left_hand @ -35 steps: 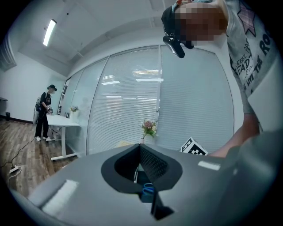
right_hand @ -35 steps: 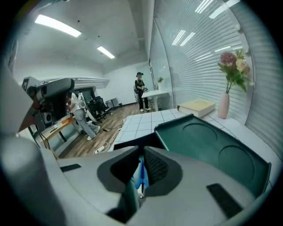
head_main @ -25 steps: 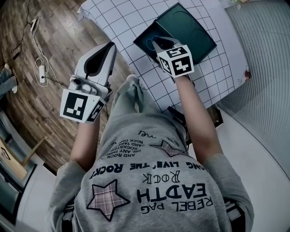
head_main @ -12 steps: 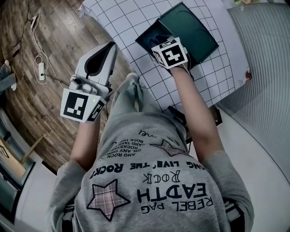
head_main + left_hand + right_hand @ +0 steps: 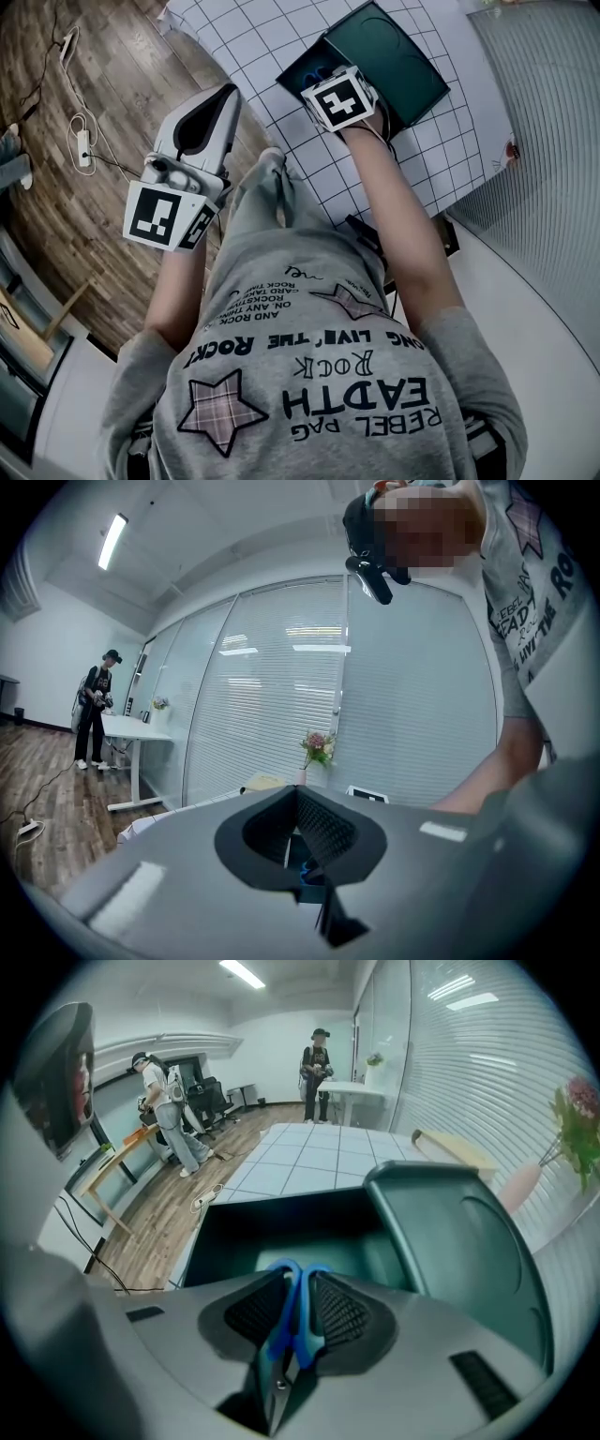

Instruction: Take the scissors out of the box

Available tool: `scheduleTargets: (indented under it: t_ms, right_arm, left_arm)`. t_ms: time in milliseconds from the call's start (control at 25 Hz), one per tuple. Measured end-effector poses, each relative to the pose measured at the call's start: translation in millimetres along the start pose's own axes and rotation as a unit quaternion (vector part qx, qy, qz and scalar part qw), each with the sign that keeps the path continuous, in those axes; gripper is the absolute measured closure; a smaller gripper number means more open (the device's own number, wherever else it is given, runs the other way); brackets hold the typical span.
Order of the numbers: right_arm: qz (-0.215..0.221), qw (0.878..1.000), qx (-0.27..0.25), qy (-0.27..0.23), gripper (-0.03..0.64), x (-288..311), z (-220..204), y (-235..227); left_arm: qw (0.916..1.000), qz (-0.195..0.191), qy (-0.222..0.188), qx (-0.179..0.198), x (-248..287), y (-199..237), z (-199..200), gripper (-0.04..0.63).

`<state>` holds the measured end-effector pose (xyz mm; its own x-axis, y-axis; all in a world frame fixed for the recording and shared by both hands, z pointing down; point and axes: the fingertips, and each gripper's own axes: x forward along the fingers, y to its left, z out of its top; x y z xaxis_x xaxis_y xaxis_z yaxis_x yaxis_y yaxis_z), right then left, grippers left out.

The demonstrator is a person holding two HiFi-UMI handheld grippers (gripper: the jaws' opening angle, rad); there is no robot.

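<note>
Your right arm (image 5: 398, 225) reaches out far in front of you. The right gripper (image 5: 298, 1288) tips downward, and its jaws are pressed onto the blue handles of the scissors (image 5: 284, 1326) that stand between them. Your left arm (image 5: 176, 300) is bent at your near left side. The left gripper (image 5: 221, 101) points away from you, jaws together, nothing between them.
</note>
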<state>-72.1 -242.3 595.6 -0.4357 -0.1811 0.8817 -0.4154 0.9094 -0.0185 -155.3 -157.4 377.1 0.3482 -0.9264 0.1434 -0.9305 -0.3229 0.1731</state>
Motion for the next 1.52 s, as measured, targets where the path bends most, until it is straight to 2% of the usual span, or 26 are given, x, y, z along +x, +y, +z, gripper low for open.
scheduleTargets:
  t_ms: [600,1520]
  right_arm:
    - [-0.007,0.998,-0.054,-0.014,0.535,-2.0,-2.3,5.8]
    - [-0.026,0.991,-0.064,-0.112,0.538,-48.9,24.7,12.1]
  left_arm:
    - [1.0,0.005,-0.004,-0.001,-6.3,1.2,3.8,0.591]
    - [0.9999,0.005,-0.006,0.012,-19.5,-10.1,12.2,0.591]
